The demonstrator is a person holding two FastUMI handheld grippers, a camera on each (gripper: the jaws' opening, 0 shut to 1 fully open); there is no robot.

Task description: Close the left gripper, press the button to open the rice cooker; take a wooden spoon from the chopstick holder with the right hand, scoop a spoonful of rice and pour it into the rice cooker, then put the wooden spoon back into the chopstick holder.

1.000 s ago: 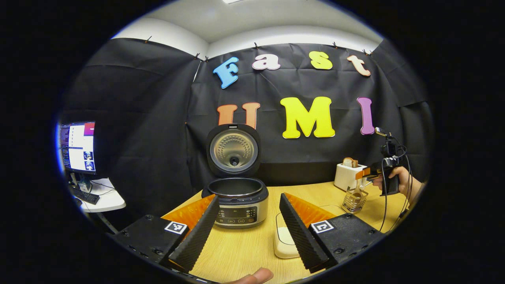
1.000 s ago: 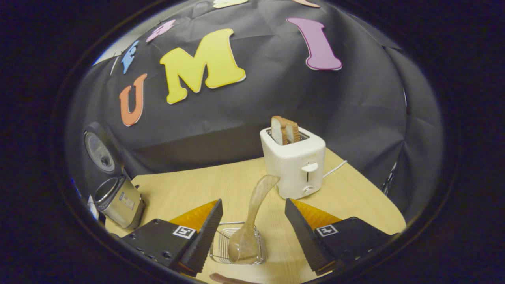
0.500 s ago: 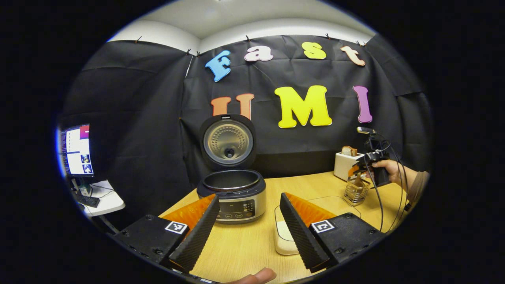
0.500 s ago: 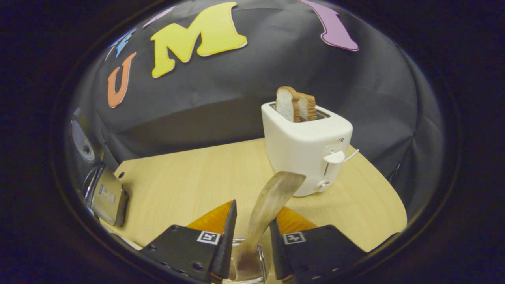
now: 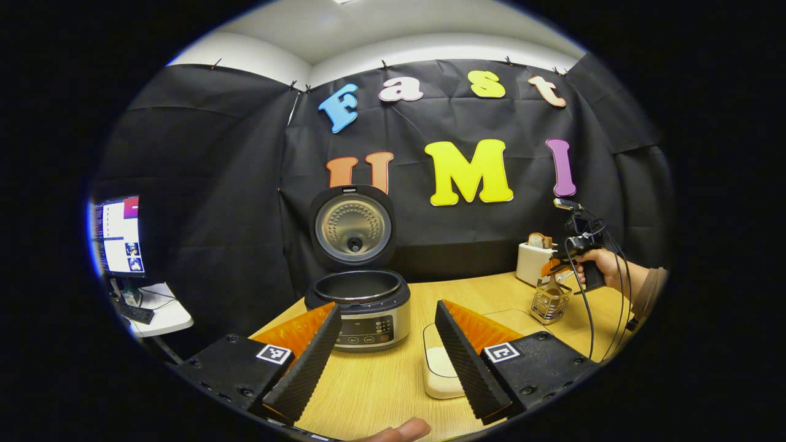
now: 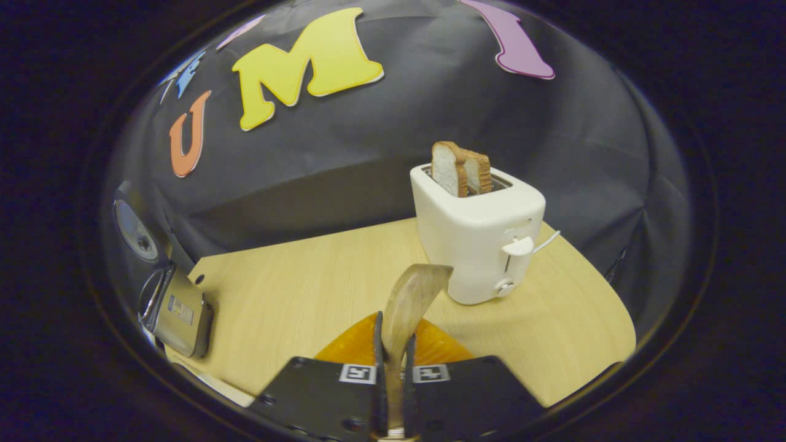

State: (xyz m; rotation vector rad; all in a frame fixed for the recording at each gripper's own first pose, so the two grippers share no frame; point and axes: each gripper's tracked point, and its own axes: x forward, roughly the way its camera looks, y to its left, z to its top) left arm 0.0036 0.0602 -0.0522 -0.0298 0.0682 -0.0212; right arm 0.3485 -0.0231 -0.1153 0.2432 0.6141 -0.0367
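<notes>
The right gripper (image 6: 393, 362) had its jaws drawn narrow on the handle of the spoon (image 6: 410, 301), both fingers pressing it from either side. The spoon stood nearly upright between them, its long axis running up and forward along the fingers, its broad end leaning slightly toward the toaster (image 6: 482, 245). From the left gripper view the same gripper sat over the holder (image 5: 549, 302) at the far right of the table (image 5: 393, 380), so the spoon's lower part seemed not yet out of the wire basket.

The left gripper (image 5: 385, 356) hung with its jaws wide and empty, pointed at the cooker (image 5: 359, 304), whose lid stood open. The white rice box (image 5: 439, 371) lay just beside the cooker, between it and the holder.

To my eye, the next move would be a straight lift along the spoon's own axis to clear the holder, then a swing leftward to the rice box.
</notes>
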